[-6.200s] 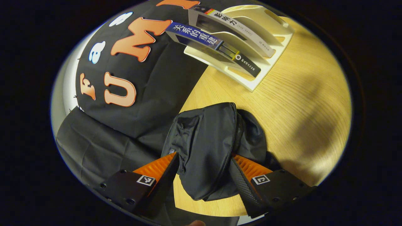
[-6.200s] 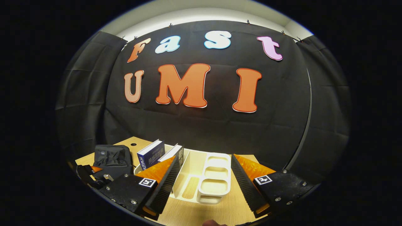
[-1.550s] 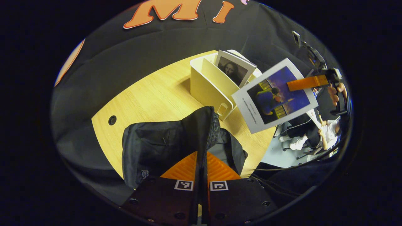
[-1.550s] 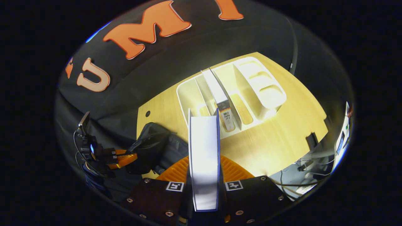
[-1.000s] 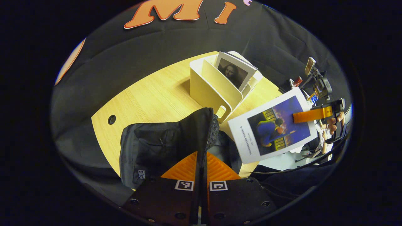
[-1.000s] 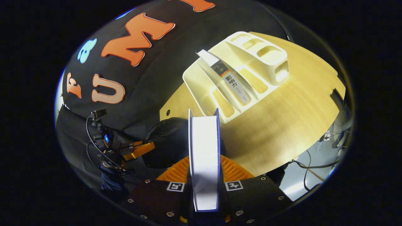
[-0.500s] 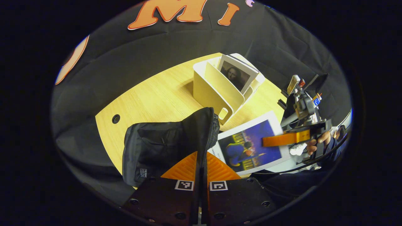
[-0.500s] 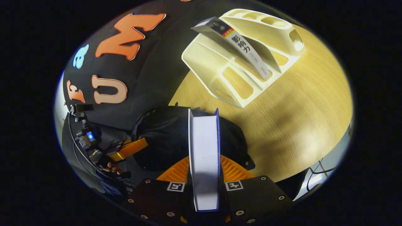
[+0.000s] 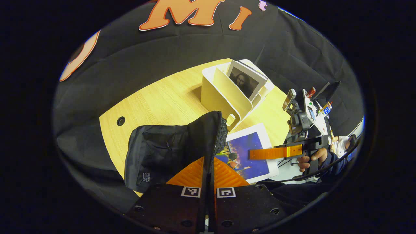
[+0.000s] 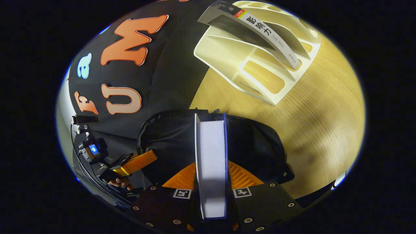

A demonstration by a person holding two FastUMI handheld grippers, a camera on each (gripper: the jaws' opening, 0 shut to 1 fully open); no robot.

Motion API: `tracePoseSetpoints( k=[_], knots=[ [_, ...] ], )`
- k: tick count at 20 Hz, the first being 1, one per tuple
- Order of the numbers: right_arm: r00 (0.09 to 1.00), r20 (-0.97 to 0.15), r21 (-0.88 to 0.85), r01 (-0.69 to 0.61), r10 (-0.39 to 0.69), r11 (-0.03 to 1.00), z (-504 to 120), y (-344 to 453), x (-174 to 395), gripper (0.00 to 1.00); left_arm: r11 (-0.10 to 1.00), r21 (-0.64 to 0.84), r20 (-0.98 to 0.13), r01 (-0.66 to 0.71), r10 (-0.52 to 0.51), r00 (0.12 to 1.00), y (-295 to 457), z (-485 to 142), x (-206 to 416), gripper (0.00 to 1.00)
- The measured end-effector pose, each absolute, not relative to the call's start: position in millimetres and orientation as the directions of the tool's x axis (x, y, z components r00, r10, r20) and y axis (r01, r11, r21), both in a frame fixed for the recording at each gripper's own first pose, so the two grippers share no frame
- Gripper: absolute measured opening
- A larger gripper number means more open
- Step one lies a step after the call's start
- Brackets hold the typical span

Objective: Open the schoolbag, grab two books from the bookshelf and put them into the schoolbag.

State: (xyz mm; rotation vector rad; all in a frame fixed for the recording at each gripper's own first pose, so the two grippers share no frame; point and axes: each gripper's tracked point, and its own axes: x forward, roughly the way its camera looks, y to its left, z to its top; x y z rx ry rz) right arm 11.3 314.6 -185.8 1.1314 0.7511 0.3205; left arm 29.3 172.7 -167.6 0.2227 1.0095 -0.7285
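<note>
The black schoolbag (image 9: 162,151) stands on the wooden table, and my left gripper (image 9: 208,161) is shut on its zipped rim, holding the flap up. My right gripper (image 10: 211,167) is shut on a blue-covered book (image 10: 210,152) whose white page edge faces the camera, right over the bag's dark mouth (image 10: 253,143). In the left gripper view the blue book (image 9: 248,151) hangs tilted beside the bag, its lower corner behind the rim, with the right gripper (image 9: 260,153) across its cover. A second book (image 9: 245,83) with a portrait cover stands in the cream bookshelf (image 9: 221,97).
The table (image 9: 156,100) has a round cable hole (image 9: 121,121) at the left. The bookshelf (image 10: 253,65) with the grey-spined book (image 10: 269,31) stands just beyond the bag. A hand (image 10: 118,182) holds the left gripper (image 10: 141,161) at the bag's left side.
My right gripper has brought the blue book down and over to the bag, and its corner now dips behind the rim. My left gripper has kept its hold on the flap.
</note>
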Motion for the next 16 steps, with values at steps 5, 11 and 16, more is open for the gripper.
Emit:
tracePoseSetpoints(
  k=[5,11,16],
  knots=[
    [0.736,-0.359,0.916,0.157,0.575,0.370,-199,342,40,0.32,0.749,-0.170,-0.823,0.641,-0.465,0.325,162,-165,25,0.05],
    [0.785,-0.333,0.925,0.165,0.523,0.341,-217,367,67,0.33,0.756,-0.192,-0.815,0.626,-0.478,0.328,153,-163,22,0.04],
    [0.670,-0.545,0.790,0.208,0.504,0.577,-254,366,41,0.70,0.767,-0.170,-0.815,0.619,-0.462,0.349,154,-169,23,0.05]
  ],
)
